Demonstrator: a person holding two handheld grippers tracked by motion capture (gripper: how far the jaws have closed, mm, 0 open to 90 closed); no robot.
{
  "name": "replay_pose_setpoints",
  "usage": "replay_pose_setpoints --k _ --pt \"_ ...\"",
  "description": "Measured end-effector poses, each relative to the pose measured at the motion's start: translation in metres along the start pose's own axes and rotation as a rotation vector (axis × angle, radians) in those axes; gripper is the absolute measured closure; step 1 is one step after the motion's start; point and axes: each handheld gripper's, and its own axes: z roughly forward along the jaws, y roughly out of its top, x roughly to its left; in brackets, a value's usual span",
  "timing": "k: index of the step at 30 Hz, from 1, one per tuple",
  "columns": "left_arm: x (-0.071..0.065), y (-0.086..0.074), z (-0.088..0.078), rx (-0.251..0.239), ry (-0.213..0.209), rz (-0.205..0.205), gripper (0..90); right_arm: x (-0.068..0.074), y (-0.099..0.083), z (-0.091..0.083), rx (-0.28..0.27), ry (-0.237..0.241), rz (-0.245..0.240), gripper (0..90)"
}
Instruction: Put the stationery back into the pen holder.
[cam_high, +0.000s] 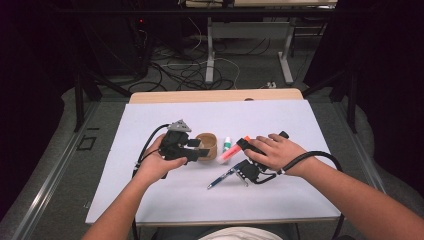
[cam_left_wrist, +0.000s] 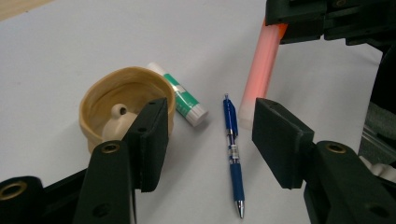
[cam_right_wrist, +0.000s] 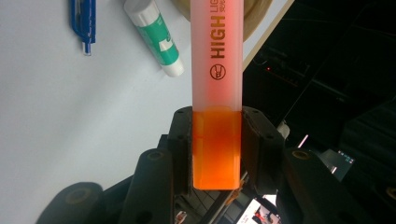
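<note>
We see the highlighter (cam_right_wrist: 217, 93) clamped at its orange end between the right gripper's (cam_right_wrist: 217, 149) jaws, its pale barrel slanting down toward the white desk (cam_high: 280, 195). Beside it lie a glue stick (cam_left_wrist: 180, 95) and a blue pen (cam_left_wrist: 232, 149). The left gripper (cam_left_wrist: 210, 135) hovers with jaws spread, one by the rim of a tan cup (cam_left_wrist: 109, 100).
</note>
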Motion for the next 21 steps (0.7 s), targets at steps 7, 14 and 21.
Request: replay_pose_setpoints --k 7,14,21 --pt "-0.004 0.004 0.011 0.054 -0.026 0.012 51.1 0.0 0.007 -0.002 -0.008 -0.017 -0.038 66.8" --pt "-0.009 0.009 0.02 0.085 -0.049 0.027 54.7 0.0 0.014 -0.004 -0.024 -0.032 -0.092 66.7" --pt "-0.016 0.018 0.029 0.152 -0.077 0.059 58.7 -0.001 0.019 -0.005 -0.034 -0.044 -0.115 66.7"
